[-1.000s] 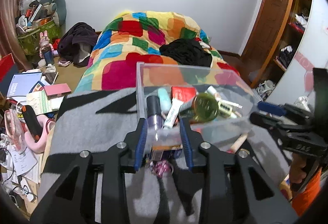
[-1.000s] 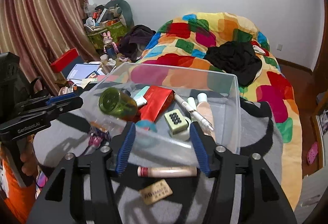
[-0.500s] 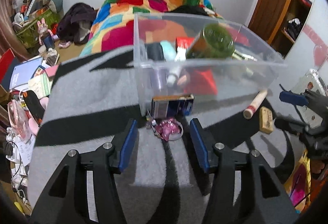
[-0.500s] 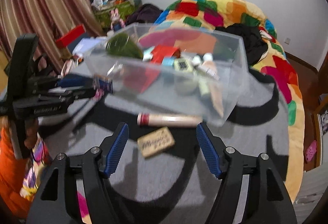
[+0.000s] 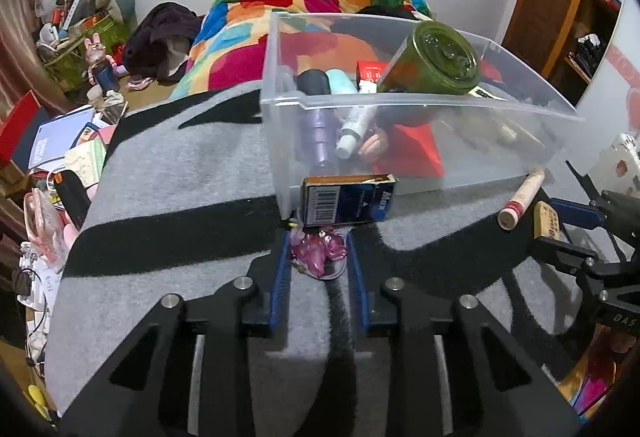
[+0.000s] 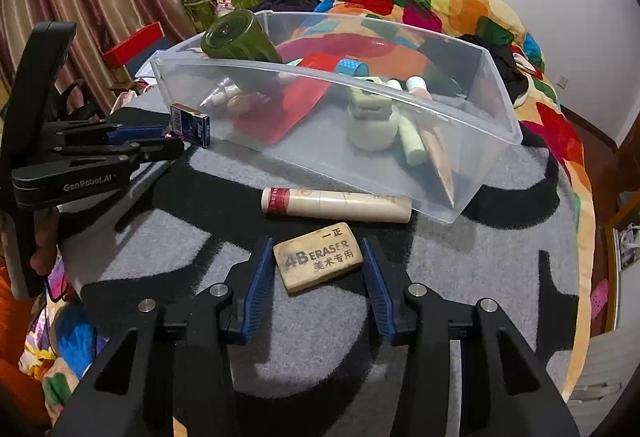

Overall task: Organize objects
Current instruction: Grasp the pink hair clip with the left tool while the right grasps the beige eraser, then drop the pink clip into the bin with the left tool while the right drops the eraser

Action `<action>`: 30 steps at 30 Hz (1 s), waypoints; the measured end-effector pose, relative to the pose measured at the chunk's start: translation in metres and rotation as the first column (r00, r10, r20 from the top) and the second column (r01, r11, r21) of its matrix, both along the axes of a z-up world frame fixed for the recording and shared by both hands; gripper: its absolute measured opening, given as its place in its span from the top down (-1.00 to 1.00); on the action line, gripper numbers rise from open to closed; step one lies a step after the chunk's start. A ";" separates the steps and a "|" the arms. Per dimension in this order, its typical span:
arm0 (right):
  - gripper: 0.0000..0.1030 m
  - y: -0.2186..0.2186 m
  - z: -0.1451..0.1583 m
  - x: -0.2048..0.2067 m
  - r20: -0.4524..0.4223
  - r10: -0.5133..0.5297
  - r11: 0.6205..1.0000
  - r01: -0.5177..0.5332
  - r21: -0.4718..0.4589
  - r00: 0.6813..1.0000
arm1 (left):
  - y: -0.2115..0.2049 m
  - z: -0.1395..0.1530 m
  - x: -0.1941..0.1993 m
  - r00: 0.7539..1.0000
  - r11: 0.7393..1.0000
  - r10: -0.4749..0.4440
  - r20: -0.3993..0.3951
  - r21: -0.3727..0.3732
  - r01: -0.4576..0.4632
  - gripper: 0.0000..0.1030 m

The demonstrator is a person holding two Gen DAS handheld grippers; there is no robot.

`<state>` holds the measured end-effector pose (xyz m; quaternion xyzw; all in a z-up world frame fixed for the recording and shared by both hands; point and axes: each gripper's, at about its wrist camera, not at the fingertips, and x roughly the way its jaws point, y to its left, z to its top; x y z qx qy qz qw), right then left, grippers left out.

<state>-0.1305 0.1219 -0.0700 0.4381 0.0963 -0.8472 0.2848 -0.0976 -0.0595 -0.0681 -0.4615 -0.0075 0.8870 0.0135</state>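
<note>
- Messy bedroom, with a grey and black blanket point(image 6: 460, 277) as the work surface and a patchwork duvet point(image 6: 440, 5) behind it.
- 4B eraser point(image 6: 318, 257) lies flat on the blanket between the right gripper point(image 6: 318, 269) fingers. Its long axis runs across from pad to pad, tilted a bit so its right end sits higher in the right wrist view, printed side up.
- Right jaws are closing with the eraser between them. Pads look just beside its ends, and I can't tell if they're pressing yet.
- Just past the eraser is a cream tube point(image 6: 336, 205) with a red band, lying on its side, long axis left to right along the front wall of the clear plastic bin point(image 6: 496, 109).
- Left gripper point(image 5: 318, 257) has a small pink trinket point(image 5: 318, 253) between its fingers, jaws closing, blue pads right against both sides of it.
- Touching the bin's near corner, a blue box point(image 5: 348, 201) with a barcode sits just above the trinket.
- Inside the bin: a green glass jar point(image 5: 436, 61) tipped on its side with its base facing the left camera, a red packet point(image 6: 288, 105), and several tubes lying lengthwise.
</note>
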 end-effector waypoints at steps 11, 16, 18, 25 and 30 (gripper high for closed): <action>0.20 0.014 0.029 0.009 -0.046 -0.041 0.996 0.037 -0.079 0.998 | 0.003 0.020 0.039 0.996 1.000 -0.007 -0.088 -0.021 0.005 0.47; 0.20 0.017 0.052 0.007 -0.096 -0.075 0.991 0.063 -0.122 0.993 | 0.001 0.048 0.040 0.987 1.000 0.001 -0.162 0.003 -0.001 0.47; 0.20 0.018 0.060 0.002 -0.113 -0.091 0.988 0.076 -0.137 0.989 | 0.001 0.058 0.038 0.982 1.000 0.004 -0.188 0.011 -0.002 0.47; 0.20 0.019 0.075 -0.016 -0.132 -0.143 0.976 0.118 -0.183 0.981 | -0.003 0.077 0.021 0.972 0.999 0.027 -0.235 0.045 -0.017 0.47; 0.20 0.016 0.080 -0.029 -0.137 -0.168 0.971 0.140 -0.195 0.976 | -0.008 0.081 0.005 0.970 0.997 0.039 -0.241 0.075 -0.021 0.47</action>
